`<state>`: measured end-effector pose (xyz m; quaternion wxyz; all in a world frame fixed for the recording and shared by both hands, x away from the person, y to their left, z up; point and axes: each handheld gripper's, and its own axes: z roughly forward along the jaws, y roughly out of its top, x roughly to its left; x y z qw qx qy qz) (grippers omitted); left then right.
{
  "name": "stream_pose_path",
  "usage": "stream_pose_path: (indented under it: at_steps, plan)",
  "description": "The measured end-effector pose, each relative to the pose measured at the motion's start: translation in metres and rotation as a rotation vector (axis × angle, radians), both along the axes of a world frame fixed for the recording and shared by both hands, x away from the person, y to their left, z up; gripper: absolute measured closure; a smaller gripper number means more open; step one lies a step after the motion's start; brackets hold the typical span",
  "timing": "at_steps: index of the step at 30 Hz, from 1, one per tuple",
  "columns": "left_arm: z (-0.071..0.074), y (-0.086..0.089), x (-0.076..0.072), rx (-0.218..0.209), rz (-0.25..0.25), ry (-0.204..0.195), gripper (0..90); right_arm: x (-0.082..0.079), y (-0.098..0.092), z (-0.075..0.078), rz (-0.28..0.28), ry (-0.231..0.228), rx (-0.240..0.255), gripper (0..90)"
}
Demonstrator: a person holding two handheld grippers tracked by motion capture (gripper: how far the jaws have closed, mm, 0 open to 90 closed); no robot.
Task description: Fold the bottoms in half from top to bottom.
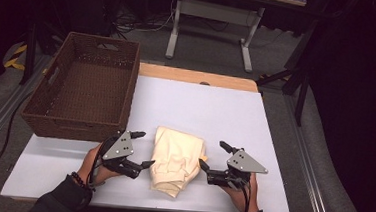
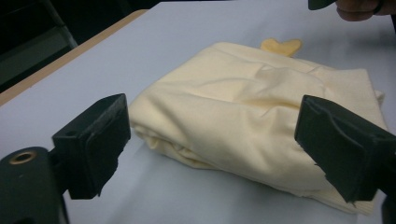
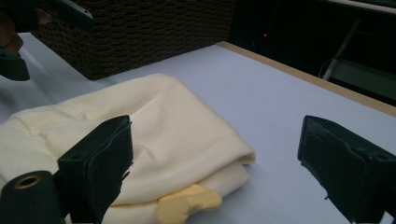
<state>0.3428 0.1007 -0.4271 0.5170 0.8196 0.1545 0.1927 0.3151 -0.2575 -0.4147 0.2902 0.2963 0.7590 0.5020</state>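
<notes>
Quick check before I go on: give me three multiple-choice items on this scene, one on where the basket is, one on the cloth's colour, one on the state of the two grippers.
1. Where does the wicker basket stand?
A. at the table's far left
B. at the table's near right
C. on top of the cloth

2. What colour is the folded cloth?
A. dark blue
B. pale yellow
C. red

3. How do the left gripper and the right gripper stand?
A. both clamped on the cloth
B. one in the basket
C. both open, one at each side of the cloth

Answers: 1 A, the high view shows it at the table's far left corner. 2 B, it looks pale yellow in each view. 3 C, the jaws stand wide apart and no pad presses on the fabric.
</notes>
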Motion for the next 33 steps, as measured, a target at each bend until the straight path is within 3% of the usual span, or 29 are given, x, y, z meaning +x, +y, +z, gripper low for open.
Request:
stream_pose_path:
  at_steps: [2, 6, 12, 21, 33]
  plan:
    - [-0.001, 0.003, -0.001, -0.019, 0.035, 0.002, 3.9, -0.001, -0.002, 0.000, -0.001, 0.003, 0.003, 10.8]
    - [-0.001, 0.010, -0.001, -0.038, 0.050, 0.017, 3.6, -0.001, -0.006, 0.000, -0.004, 0.023, 0.017, 8.3]
    - [-0.003, 0.019, -0.004, -0.039, 0.069, 0.025, 2.1, -0.001, -0.011, -0.002, -0.025, 0.041, 0.019, 4.1]
    - [-0.008, 0.029, -0.009, 0.003, 0.086, 0.041, 2.0, -0.005, -0.020, -0.005, -0.045, 0.047, 0.024, 3.7]
    - [-0.019, 0.056, -0.017, -0.011, 0.115, 0.062, 4.0, -0.011, -0.032, -0.011, -0.069, 0.046, 0.008, 4.8]
